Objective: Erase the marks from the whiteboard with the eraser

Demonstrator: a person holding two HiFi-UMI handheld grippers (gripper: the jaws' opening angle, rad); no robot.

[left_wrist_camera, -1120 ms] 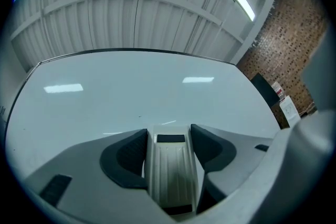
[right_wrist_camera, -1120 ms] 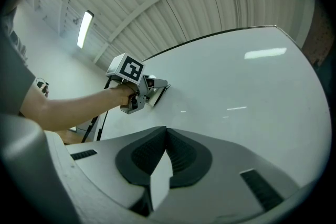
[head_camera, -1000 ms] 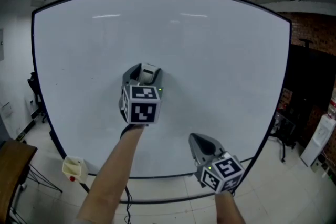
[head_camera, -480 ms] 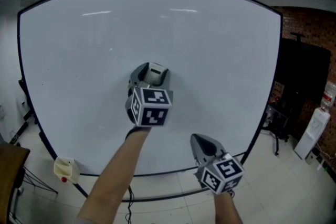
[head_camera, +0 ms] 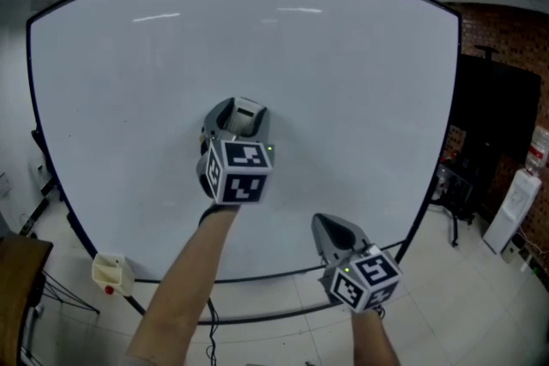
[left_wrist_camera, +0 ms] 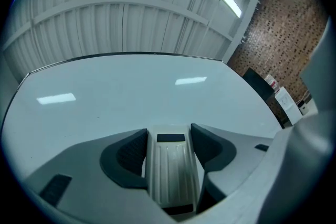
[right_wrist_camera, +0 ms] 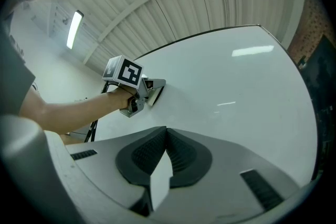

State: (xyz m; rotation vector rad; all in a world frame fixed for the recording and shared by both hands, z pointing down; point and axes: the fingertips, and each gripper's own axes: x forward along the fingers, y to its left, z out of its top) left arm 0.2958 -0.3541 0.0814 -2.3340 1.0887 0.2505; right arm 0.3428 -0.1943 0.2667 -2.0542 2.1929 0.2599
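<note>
1. Fingers (left_wrist_camera: 128,157) of the left gripper (left_wrist_camera: 169,131) are clamped on the eraser (left_wrist_camera: 170,165), with one dark ribbed pad against each long side. The eraser is pale and grooved on top, with a small dark patch near its front end.
2. In the head view the eraser sits a little left of and below the middle of the whiteboard (head_camera: 360,81). In the right gripper view its front end appears to meet the board's surface.
3. The right gripper (right_wrist_camera: 164,131) has its fingers pressed pad to pad with nothing between them. It hangs low and to the right, in front of the board's lower edge and well apart from the left gripper.
4. A bare forearm (head_camera: 184,287) runs up from the bottom of the head view to the left gripper. Nothing stands between the eraser and the board.
5. A small cream object (head_camera: 110,272) sits at the board's lower left corner, with a wooden tabletop (head_camera: 17,270) beside it at the picture's left edge. On the right are a brick wall (head_camera: 515,39) and a white dispenser (head_camera: 513,214), which stands on the tiled floor (head_camera: 463,304).
6. White board surface lies open on every side of the eraser, widest above and to the right. A thin dark frame bounds it.
7. The count is one eraser, one whiteboard, two grippers, and two light reflections near the board's top.
</note>
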